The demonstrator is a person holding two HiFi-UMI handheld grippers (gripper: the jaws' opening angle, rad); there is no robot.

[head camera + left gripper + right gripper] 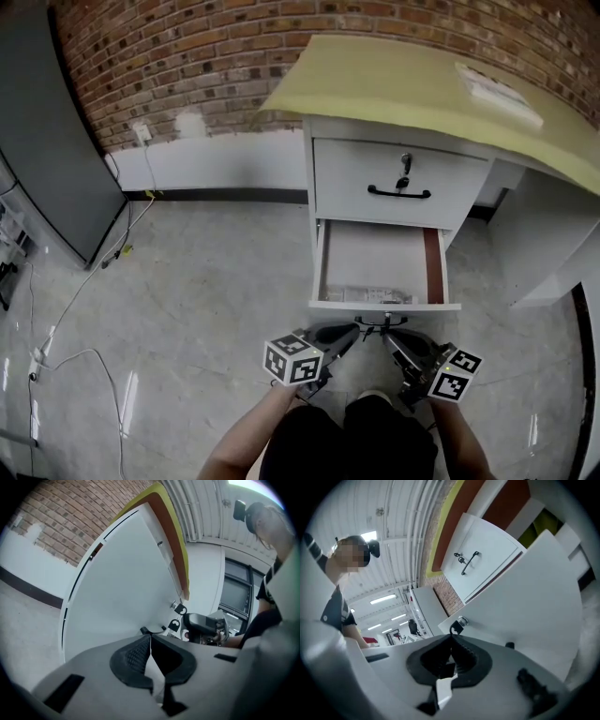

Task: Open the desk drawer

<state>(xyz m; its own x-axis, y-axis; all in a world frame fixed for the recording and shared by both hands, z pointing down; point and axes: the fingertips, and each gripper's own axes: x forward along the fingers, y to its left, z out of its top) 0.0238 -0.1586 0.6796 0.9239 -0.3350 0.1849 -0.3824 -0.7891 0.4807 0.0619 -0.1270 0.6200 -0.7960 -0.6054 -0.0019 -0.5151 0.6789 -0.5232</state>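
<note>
The white desk [394, 84] has a shut upper drawer [356, 178] with a black handle [399, 194] and a key. The lower drawer [375, 258] stands pulled out, with a few small things at its front. Both grippers sit close together at its front, by its black handle [382, 322]. My left gripper [354, 330] [150, 637] is shut with its pads meeting on nothing; the handle's end [144, 631] shows just past its tips. My right gripper [387, 337] [451, 634] is shut too, empty, its tips right under the key [462, 620] and its black tag.
A brick wall runs behind the desk. A dark grey cabinet [47, 141] stands at the left, and cables [84, 319] trail over the shiny floor. A flat white object [497, 91] lies on the yellow desktop. The person's legs fill the bottom edge.
</note>
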